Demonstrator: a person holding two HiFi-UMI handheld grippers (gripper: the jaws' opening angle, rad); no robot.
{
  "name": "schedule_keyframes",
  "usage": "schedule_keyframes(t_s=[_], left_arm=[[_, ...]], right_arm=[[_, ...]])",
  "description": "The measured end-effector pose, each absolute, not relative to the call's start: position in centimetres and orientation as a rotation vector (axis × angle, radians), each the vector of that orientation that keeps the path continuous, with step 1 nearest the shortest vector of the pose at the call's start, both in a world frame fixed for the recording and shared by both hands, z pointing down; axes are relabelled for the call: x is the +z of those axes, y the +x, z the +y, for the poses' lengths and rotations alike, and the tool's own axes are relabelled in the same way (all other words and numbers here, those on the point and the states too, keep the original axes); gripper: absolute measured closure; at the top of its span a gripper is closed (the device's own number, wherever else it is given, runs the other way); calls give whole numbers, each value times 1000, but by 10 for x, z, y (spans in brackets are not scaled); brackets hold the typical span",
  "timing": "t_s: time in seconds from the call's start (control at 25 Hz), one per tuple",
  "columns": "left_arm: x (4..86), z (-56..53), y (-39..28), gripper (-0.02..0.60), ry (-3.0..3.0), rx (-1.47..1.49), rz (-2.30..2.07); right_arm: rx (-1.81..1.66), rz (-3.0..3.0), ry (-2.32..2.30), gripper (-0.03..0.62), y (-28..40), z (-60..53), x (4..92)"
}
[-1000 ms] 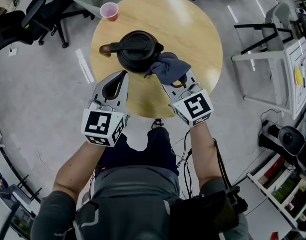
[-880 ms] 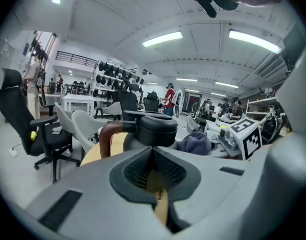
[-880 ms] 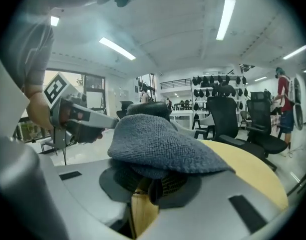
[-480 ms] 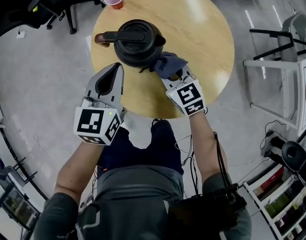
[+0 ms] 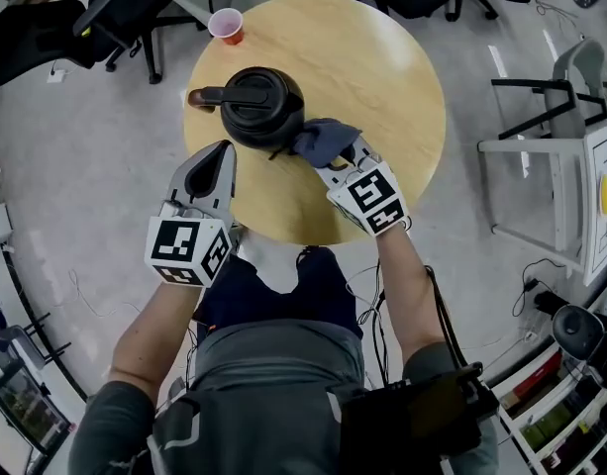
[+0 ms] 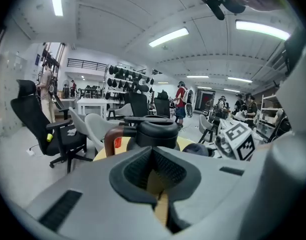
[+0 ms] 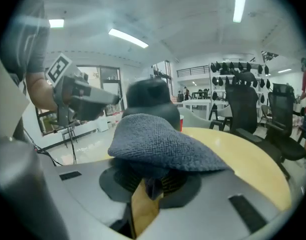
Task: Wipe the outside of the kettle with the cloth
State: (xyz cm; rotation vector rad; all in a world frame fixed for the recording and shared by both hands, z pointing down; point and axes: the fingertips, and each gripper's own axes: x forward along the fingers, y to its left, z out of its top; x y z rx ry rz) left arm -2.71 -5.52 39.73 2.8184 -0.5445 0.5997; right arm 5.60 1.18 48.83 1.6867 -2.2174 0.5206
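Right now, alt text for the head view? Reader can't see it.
From above: the right gripper holds a dark blue cloth against the right side of a black kettle on a round wooden table. The left gripper, shut and empty, hangs at the table's near edge short of the kettle; a pink cup stands at the far edge.

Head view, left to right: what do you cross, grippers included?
left gripper → kettle → cloth → right gripper. The cup is left out: it falls within the kettle's left-to-right span, farther back on the table.
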Motion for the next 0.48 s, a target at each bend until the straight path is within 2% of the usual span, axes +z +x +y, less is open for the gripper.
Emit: schedule_keyframes(t_s=[0.2,0.48], left_arm=[[378,-59,-33,572,2815,615,-646],[393,-94,-36,572,2786,690,-740]], right_arm=[[327,-2312,1659,502,74,6,410],[291,-2417,1386,499,65,-5,413]])
